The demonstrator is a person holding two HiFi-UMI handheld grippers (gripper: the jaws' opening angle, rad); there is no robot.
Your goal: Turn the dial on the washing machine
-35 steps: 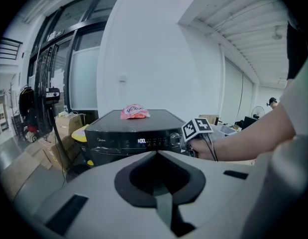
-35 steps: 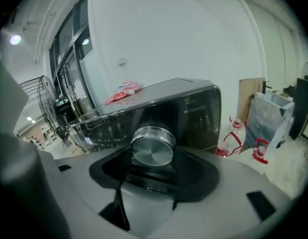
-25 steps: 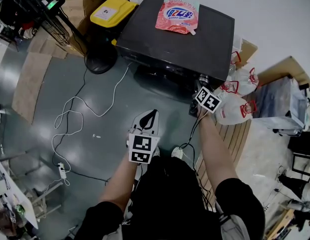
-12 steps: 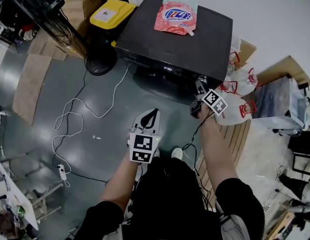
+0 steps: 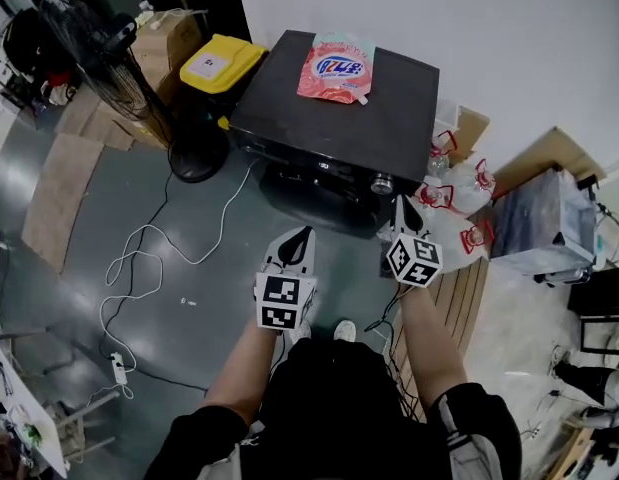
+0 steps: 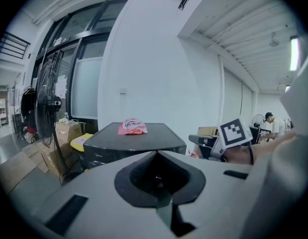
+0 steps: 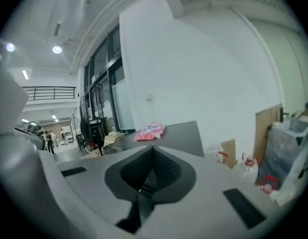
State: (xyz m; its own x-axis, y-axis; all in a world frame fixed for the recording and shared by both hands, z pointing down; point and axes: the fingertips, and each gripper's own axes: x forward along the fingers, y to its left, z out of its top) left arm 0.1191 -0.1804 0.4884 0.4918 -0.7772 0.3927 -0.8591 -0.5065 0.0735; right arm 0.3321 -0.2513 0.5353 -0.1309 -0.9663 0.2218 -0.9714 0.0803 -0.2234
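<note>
Dial (image 5: 381, 182), one, sat at the front right corner of the single washing machine (image 5: 329, 118), with nothing touching it; whether its turn was done could not be told. One pink pouch (image 5: 334, 68) lay by the top's rear edge. The left hand-held gripper (image 5: 299, 243) and the right hand-held gripper (image 5: 401, 213), two in all, were closed and empty, both short of the machine.

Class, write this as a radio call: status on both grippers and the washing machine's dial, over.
Left gripper shut, empty, back from the washing machine. Right gripper shut, empty, just short of the dial, not touching. Nothing seen in between.
</note>
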